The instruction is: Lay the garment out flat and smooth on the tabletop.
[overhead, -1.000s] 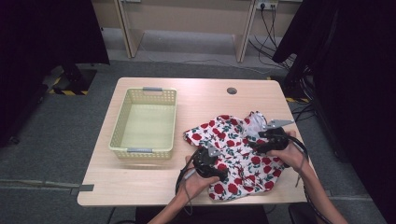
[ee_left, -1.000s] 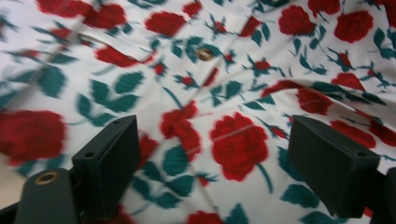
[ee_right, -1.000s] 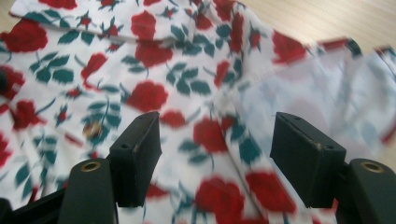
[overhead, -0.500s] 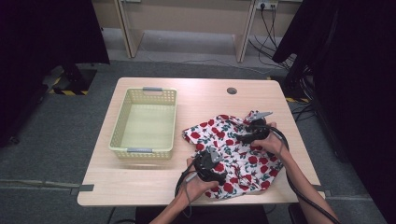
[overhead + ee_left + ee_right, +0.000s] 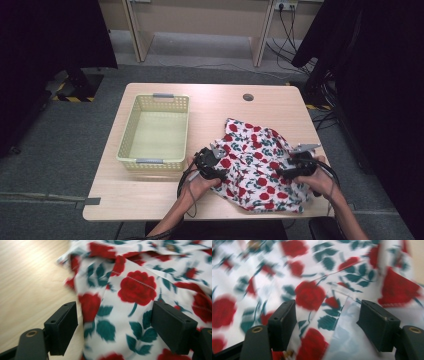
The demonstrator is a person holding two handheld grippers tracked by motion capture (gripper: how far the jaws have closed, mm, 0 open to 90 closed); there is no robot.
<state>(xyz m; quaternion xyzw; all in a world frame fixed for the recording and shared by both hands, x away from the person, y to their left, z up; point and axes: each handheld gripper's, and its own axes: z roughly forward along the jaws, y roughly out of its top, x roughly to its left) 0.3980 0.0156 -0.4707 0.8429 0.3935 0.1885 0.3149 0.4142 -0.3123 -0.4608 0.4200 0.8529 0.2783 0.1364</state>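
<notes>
One floral garment | one basket | two tongs, both spread

Two black jaws of the left tongs stand wide apart over a white garment printed with red roses and green leaves, the cloth lying rumpled between them with neither pad pressing it; the jaws have just been closing. Pale wooden bench shows beside the cloth's edge.

Thin printed cloth garment – soft, matt, pale wood-grain table – smooth, perforated plastic basket, matt black fingers
</notes>
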